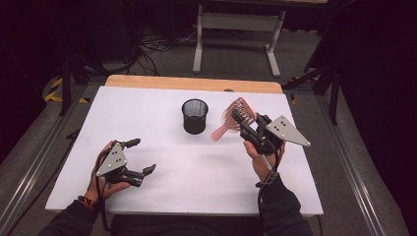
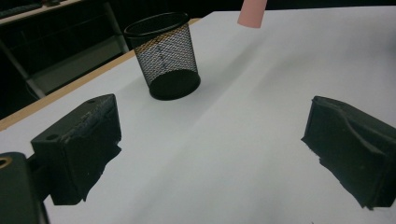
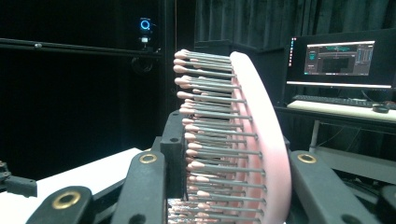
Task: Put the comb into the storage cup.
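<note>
My right gripper (image 1: 242,123) clamps the pink hairbrush (image 1: 235,117) at three o'clock of the mesh cup (image 1: 194,116); my left gripper (image 1: 141,156) gapes wide at seven

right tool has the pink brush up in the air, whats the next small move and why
Probably carry the hairbrush leftward until its handle end hangs over the mesh cup. The right tool grips the brush by its bristle head, handle pointing down toward the cup's side, not yet above its open rim. The left tool is open and idle.
</note>
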A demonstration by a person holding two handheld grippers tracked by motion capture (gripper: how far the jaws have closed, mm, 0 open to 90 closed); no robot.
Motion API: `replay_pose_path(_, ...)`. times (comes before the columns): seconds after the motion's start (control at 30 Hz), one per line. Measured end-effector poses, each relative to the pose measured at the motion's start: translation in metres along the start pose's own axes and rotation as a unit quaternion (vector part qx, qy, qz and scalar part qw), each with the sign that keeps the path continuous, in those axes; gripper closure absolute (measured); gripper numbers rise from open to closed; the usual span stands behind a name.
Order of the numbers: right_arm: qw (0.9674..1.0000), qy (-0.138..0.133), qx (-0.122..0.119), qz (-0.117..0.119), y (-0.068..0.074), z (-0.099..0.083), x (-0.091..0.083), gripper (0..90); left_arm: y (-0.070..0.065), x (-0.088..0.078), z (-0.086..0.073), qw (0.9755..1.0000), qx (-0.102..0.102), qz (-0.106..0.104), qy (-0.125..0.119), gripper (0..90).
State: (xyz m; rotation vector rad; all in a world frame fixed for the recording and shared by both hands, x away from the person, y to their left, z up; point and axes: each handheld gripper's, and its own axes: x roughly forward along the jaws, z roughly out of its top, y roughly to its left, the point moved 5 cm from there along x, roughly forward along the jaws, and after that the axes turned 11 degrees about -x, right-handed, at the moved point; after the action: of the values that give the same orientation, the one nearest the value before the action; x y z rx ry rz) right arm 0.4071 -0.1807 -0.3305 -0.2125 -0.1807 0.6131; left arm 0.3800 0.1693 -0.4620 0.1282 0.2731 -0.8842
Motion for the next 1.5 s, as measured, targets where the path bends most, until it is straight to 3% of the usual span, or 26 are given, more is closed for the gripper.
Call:
replay_pose_path(0.27,1.0000,0.000,-0.006,-0.005,-0.005,0.005,0.004,63.5,0.002,-0.010,-0.005,0.9999,0.002,0.011,0.003,4.7)
replay_pose_path(0.67,0.9997,-0.011,-0.016,-0.011,-0.012,0.028,0.018,63.4,0.000,-0.022,-0.010,0.9999,0.005,0.011,0.006,6.2)
replay_pose_path(0.93,0.9995,-0.012,-0.021,-0.019,-0.010,0.040,0.039,63.5,-0.003,-0.026,-0.016,0.9998,0.000,-0.003,0.018,3.9)
replay_pose_path(1.5,0.9996,0.013,-0.017,-0.020,-0.004,0.033,0.099,63.5,-0.004,-0.026,-0.023,0.9995,0.010,-0.008,0.029,4.1)
